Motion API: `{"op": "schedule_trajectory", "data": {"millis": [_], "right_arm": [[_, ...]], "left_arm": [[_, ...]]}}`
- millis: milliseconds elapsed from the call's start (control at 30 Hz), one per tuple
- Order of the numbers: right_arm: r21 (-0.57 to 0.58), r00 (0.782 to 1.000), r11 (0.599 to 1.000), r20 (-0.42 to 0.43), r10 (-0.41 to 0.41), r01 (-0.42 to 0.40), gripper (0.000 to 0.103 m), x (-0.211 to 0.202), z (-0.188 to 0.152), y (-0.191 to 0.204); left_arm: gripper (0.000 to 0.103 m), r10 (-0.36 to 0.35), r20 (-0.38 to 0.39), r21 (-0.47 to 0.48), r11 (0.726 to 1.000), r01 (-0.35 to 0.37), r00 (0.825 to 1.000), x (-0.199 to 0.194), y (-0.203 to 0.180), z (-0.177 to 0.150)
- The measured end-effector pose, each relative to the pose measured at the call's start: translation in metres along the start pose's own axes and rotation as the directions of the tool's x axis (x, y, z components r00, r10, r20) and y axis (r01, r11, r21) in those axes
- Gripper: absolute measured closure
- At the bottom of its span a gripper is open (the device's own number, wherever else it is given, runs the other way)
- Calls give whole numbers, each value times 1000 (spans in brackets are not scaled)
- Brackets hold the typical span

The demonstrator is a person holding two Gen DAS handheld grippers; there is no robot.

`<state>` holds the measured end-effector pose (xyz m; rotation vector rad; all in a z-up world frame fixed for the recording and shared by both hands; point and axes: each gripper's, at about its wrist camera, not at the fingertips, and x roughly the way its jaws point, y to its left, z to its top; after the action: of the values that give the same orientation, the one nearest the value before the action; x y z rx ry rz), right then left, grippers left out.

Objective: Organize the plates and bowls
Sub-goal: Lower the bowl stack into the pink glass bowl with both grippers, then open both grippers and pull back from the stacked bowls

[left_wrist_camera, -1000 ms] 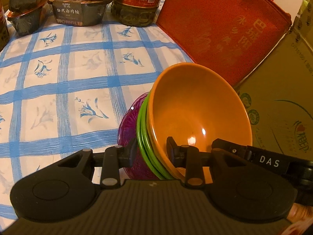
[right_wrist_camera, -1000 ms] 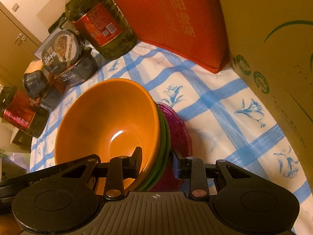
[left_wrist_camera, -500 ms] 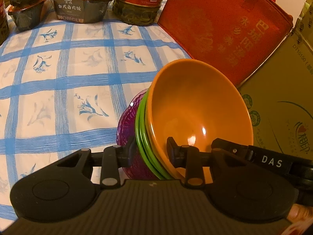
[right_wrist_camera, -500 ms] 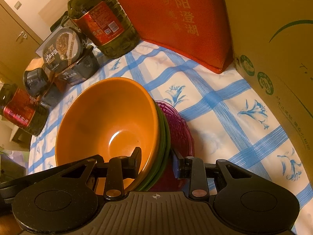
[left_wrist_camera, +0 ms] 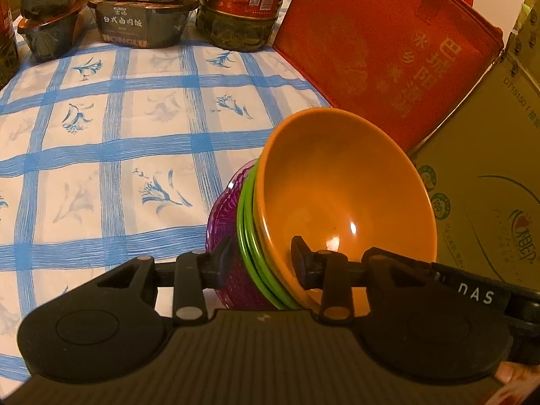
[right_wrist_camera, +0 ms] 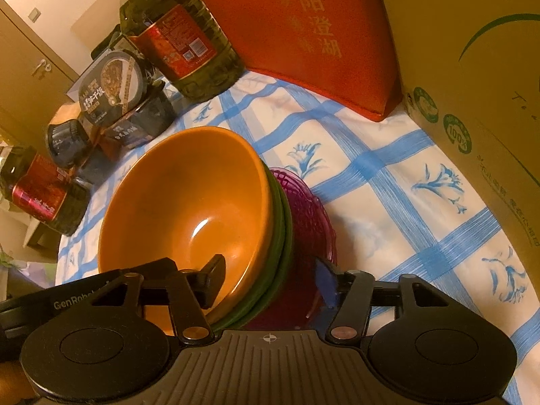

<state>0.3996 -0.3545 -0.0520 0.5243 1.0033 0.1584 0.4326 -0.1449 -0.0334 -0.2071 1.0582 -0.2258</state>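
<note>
A stack of dishes is held above the blue-checked tablecloth (left_wrist_camera: pixel 111 155): an orange bowl (left_wrist_camera: pixel 344 195) on top, green dishes (left_wrist_camera: pixel 248 229) under it, a purple ribbed bowl (left_wrist_camera: pixel 222 222) at the bottom. My left gripper (left_wrist_camera: pixel 261 261) is shut on the stack's rim, one finger inside the orange bowl, one against the purple bowl. In the right wrist view the orange bowl (right_wrist_camera: pixel 189 209), green dishes (right_wrist_camera: pixel 281 236) and purple bowl (right_wrist_camera: pixel 310 222) sit between the jaws of my right gripper (right_wrist_camera: pixel 270 278), which stand wider apart, the right finger off the purple bowl.
A red tote bag (left_wrist_camera: pixel 388 54) and a cardboard box (left_wrist_camera: pixel 489 182) stand at the right. An oil bottle (right_wrist_camera: pixel 179 33), stacked ready-meal tubs (right_wrist_camera: pixel 118 108) and dark jars (right_wrist_camera: pixel 40 192) line the far edge of the table.
My right gripper's jaws have spread apart from the stack's rim. The left gripper keeps its grip. The stack has shifted slightly toward the far side of the table.
</note>
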Motion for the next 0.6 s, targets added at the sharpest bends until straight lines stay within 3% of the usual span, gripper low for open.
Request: {"op": "schedule_trajectory", "data": {"millis": [467,600], "right_arm": [[2,1000,1000,16,9,-9,40,-14,-2,1],[3,1000,1000,24,15,-15,39,-20,-3,3]], "left_arm": [[63,4,17,3,1000,-4,1000,-11,-2,-2],[55,9,26,6,1000,-9,1000,-17,-3,-3]]}}
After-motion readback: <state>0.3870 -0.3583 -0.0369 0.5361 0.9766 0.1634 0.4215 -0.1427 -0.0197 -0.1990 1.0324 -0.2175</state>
